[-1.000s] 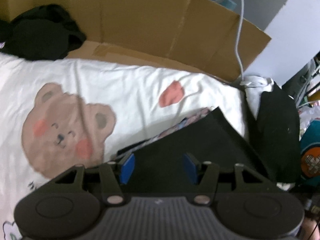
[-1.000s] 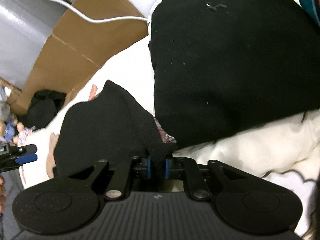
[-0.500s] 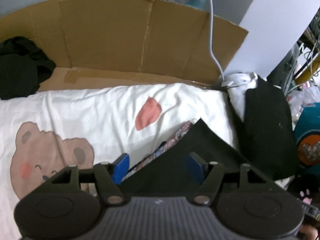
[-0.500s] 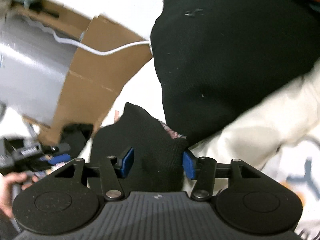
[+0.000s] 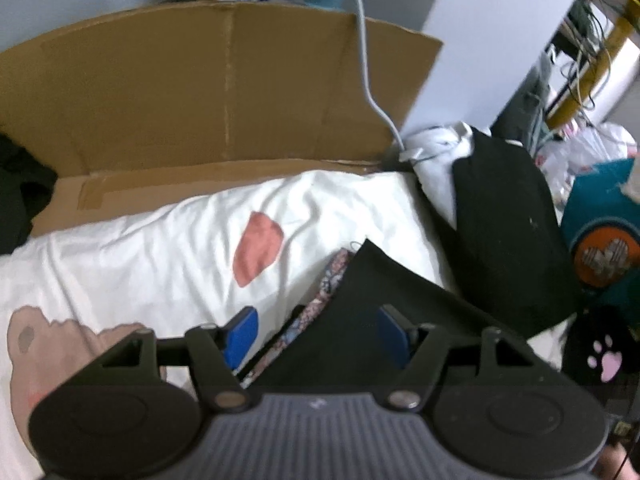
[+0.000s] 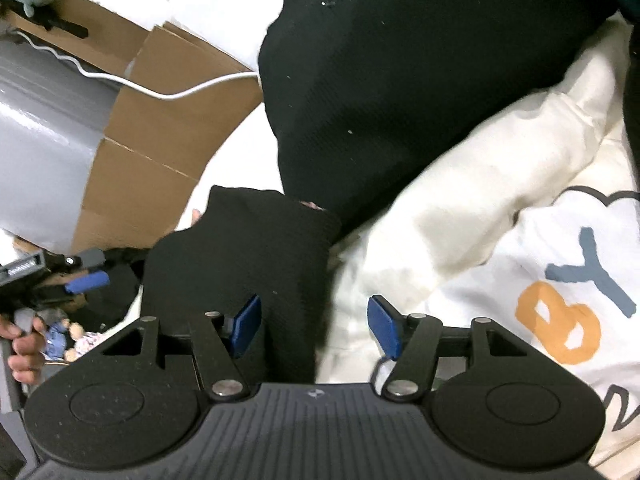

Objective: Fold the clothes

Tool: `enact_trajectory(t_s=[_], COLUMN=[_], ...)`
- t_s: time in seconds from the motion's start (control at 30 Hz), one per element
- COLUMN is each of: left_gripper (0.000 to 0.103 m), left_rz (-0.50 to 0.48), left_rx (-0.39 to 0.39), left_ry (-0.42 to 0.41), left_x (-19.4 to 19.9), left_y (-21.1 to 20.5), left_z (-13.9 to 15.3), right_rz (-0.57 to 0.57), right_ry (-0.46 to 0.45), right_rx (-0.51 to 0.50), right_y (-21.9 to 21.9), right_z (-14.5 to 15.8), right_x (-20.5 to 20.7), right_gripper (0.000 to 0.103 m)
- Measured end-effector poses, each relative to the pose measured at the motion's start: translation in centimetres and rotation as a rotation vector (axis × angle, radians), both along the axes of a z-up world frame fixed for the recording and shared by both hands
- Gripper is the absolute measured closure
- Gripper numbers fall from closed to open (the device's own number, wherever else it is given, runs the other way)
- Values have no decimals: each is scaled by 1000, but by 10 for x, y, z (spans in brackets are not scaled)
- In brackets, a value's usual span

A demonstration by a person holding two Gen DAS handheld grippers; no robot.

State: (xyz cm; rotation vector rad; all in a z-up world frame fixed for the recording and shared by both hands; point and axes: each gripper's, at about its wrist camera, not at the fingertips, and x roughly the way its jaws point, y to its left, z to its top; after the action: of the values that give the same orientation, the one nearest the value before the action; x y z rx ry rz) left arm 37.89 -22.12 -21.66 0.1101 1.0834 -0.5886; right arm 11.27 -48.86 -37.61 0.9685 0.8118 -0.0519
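Note:
A small black folded garment (image 5: 384, 300) with a floral lining lies on the white bear-print sheet (image 5: 160, 240). My left gripper (image 5: 316, 336) hovers low over its near edge, open, with the fabric showing between the blue pads, which do not press on it. In the right wrist view the same black garment (image 6: 248, 260) lies flat under my right gripper (image 6: 316, 328). Its jaws are opening and stand apart over the garment's right edge, gripping nothing. The left gripper's blue pad (image 6: 86, 282) and the person's hand (image 6: 24, 344) show at the far left.
A larger folded black garment (image 5: 508, 240) lies to the right, over a cream garment with coloured letters (image 6: 520, 280). A cardboard wall (image 5: 200, 92) with a white cable (image 5: 368, 80) backs the bed. A teal box (image 5: 600, 240) stands at the right edge.
My right gripper, shut on the black garment's corner a second ago, has opened and let it drop flat. The left jaws widened a little and its view has swung, the bear print sliding left.

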Motion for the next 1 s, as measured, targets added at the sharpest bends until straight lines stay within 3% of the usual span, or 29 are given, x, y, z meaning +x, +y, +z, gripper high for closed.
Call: enact_trajectory(t_s=[0.17,0.33,0.47,0.6,0.77,0.83,0.87,1.0], left_gripper=[34,33,22,21,22,31,44,54], left_rz=[-11,-70,-146,-188,-149,-140,-145,-141], left_rx=[-13,11,-60,-10,14,18,34,24], left_ry=[3,-14,-2,-12,13,36,47,39], left_x=[8,8,4,3,9,11,11,13], left_y=[-2,-12,-18,-27,-22,-21,-21,-14], left_z=[-6,-18,-21,-33,-54,-65,-71,-82], right_rz=[9,-73,-79,-71,-25,-20,-12,8], right_ry=[14,25,50,67,86,93,99,109], right_rx=[-36,35,16,-21,-91,-102,-115,-147], right_y=[4,-1,2,9,19,20,21,25], right_z=[1,2,2,1,2,3,4,7], right_x=[0,-4,-2,4,11,11,12,16], right_gripper=[39,39,39,39,38,38,38,36])
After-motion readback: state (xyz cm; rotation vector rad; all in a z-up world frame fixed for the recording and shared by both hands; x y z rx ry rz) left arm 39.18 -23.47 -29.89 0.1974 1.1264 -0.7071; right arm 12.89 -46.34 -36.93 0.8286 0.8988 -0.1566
